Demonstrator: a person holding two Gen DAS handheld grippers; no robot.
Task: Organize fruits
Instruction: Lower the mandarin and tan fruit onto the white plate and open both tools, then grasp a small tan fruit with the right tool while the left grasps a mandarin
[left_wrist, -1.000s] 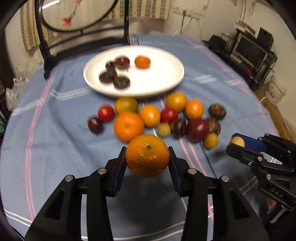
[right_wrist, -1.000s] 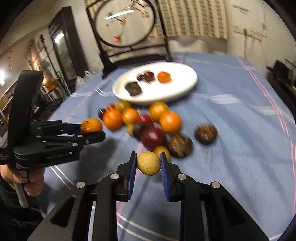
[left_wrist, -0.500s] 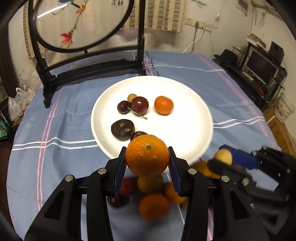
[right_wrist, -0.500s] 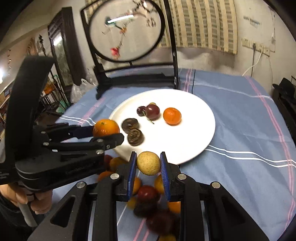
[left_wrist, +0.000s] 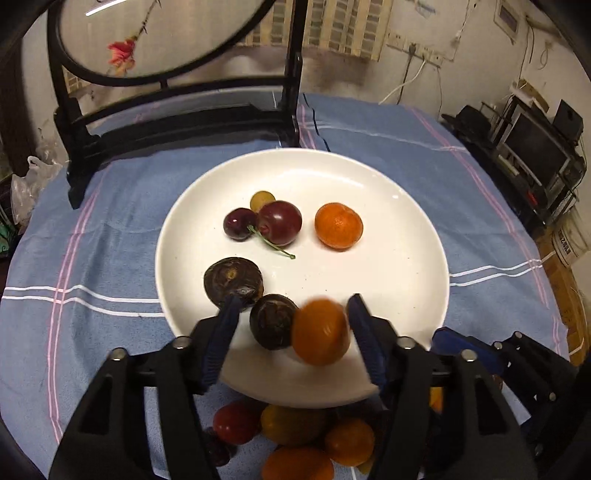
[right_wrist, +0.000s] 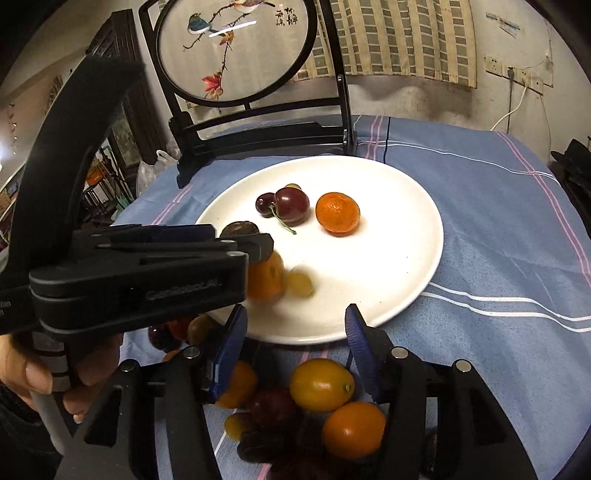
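While fruit pile (right_wrist: 317, 413) crowds near rim, plate (right_wrist: 399, 288) fronts screen stand (right_wrist: 258, 129).

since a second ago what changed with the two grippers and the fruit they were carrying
Both grippers travelled from over the fruit pile to the white plate. The left gripper is opening and its orange has dropped free, blurred, between the pads. The right gripper is opening too; its small yellow fruit is out, blurred over the plate. The cherries, tangerine and two dark fruits kept their places.
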